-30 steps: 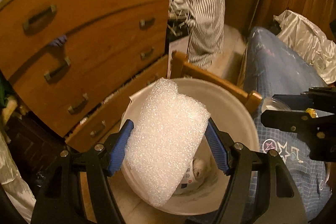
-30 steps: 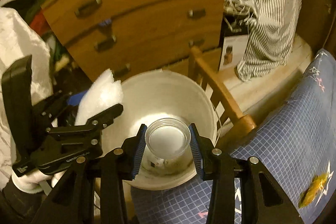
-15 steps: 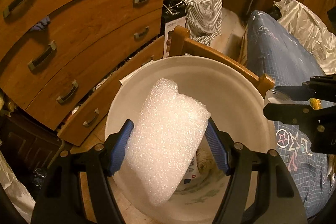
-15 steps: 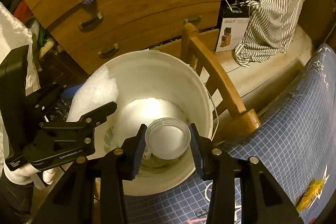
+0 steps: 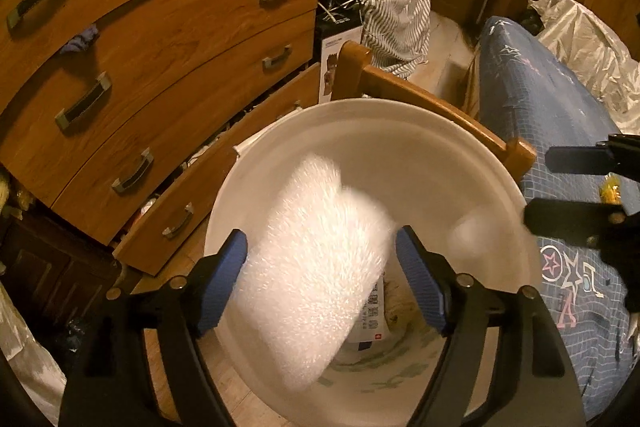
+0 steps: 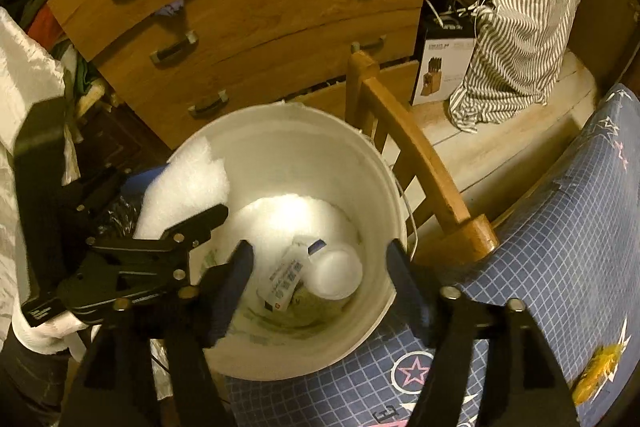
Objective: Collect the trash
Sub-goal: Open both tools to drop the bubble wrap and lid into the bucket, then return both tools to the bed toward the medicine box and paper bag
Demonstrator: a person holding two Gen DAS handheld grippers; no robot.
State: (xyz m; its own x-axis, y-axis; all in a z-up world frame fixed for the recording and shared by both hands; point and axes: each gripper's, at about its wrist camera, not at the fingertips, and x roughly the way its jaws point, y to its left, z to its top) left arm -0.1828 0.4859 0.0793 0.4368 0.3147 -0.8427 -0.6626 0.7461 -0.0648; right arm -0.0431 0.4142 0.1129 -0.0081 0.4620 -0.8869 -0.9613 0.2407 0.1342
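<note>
A white bucket (image 5: 400, 131) stands below both grippers. My left gripper (image 5: 320, 279) hangs over it with its jaws opening. The white foam wrap (image 5: 316, 267) between its blue pads (image 5: 420, 279) is blurred, and a gap shows beside the right pad. My right gripper (image 6: 320, 283) is over the same bucket (image 6: 280, 115), its jaws opening wide with nothing between them. The round clear plastic cup (image 6: 336, 275) lies at the bucket's bottom beside a labelled white packet (image 6: 284, 279). In the left wrist view the cup (image 5: 472, 235) is a pale blur inside the bucket.
A wooden chest of drawers (image 5: 160, 47) stands close behind the bucket, with a wooden chair back (image 6: 416, 155) at its right. A blue star-patterned cloth (image 6: 560, 267) with a yellow wrapper (image 6: 600, 367) lies to the right. A striped garment (image 6: 520, 7) and a box (image 6: 444, 67) stand further back.
Both grippers sank toward the bucket. The right jaws opened and the cup dropped to the bucket's bottom. The left jaws widened and the foam wrap now blurs as it slips down.
</note>
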